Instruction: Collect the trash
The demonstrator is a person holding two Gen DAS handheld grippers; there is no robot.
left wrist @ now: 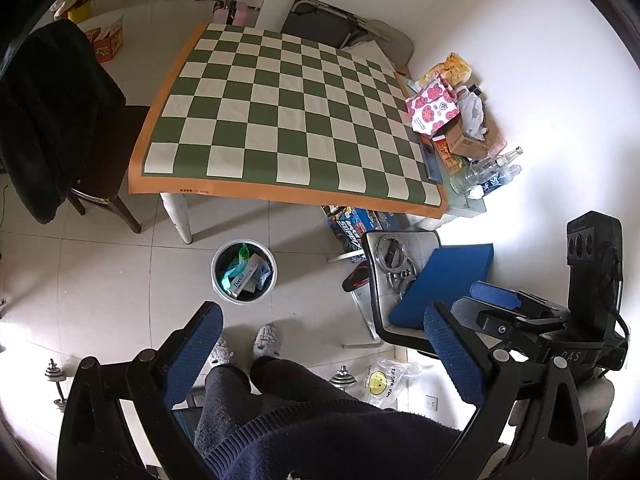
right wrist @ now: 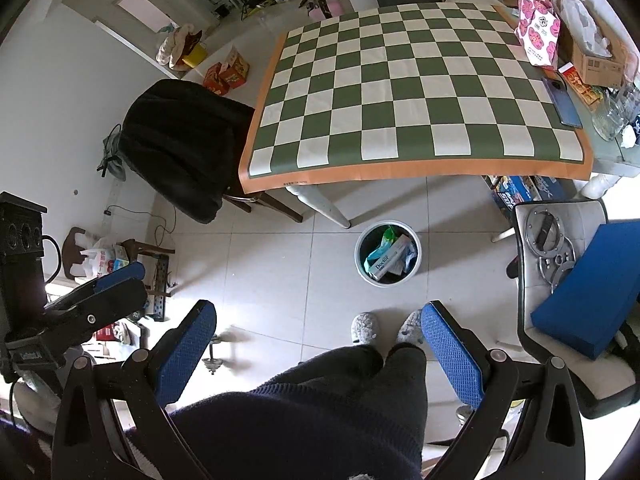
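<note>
Standing over a tiled floor (left wrist: pixel 100 280), a person in dark trousers and grey slippers (right wrist: pixel 365 327) holds both tools high and empty. The left tool (left wrist: pixel 322 360) has its blue pads (left wrist: pixel 192 356) spread wide apart, nothing between them; the right tool (right wrist: pixel 318 354) is spread the same way and holds nothing either. In the left view the right tool shows at 3 o'clock; in the right view the left tool shows at 9 o'clock. A round white bin (left wrist: pixel 244 270) stands on the floor just ahead of the slippers, near the white table leg (left wrist: pixel 178 216). Inside it lie a long box marked "Doctor" (right wrist: pixel 390 258), a green wrapper (left wrist: pixel 243 254) and some bluish packets. Beyond the bin, at 12 o'clock, the table (right wrist: pixel 612 166) carries a green-and-cream checked cloth (left wrist: pixel 280 112) with an orange border, and the checked part is bare. Along the table's edge at 2 o'clock in the left view sit a pink flowered bag (left wrist: pixel 432 106), a brown carton (left wrist: pixel 466 138), a phone (right wrist: pixel 562 100) and clear bottles (left wrist: pixel 492 170). A chair with a black coat (right wrist: pixel 180 144) over it stands at 10 o'clock in both views. Another chair (right wrist: pixel 528 296) at 3 o'clock bears a blue cushion (right wrist: pixel 592 296) and metal rings (right wrist: pixel 554 248).
</note>
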